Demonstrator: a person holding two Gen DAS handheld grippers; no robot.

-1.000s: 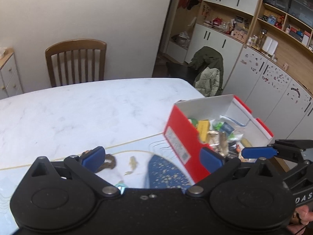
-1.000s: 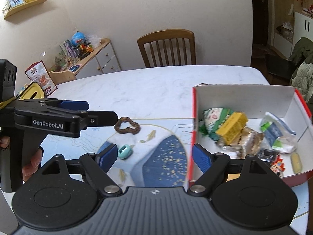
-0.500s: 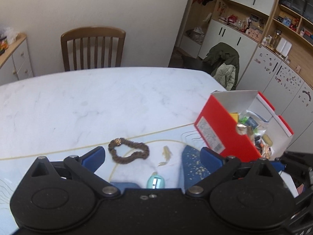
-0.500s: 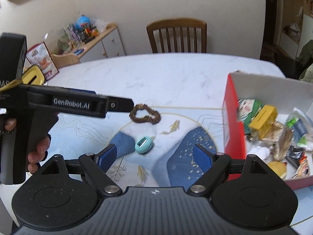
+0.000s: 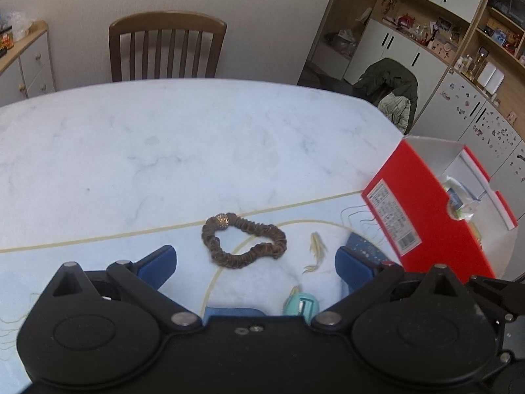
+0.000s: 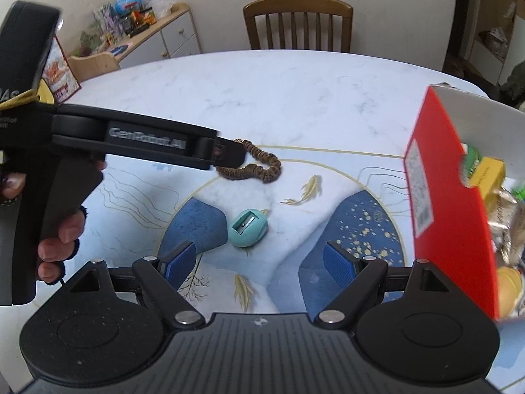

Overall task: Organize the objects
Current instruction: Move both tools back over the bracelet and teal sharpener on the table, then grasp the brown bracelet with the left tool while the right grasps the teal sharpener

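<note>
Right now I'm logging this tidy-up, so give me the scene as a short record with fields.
surface: marble table with a printed mat
loose items: brown scrunchie; teal pencil sharpener
container: red box, open, already holding packets
left gripper: open, empty, facing the scrunchie
right gripper: open, empty, facing the sharpener
background: wooden chair

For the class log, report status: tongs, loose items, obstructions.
Left tongs and right tongs open, empty. Scrunchie and teal sharpener loose on mat, outside red box. Nothing blocking.
</note>
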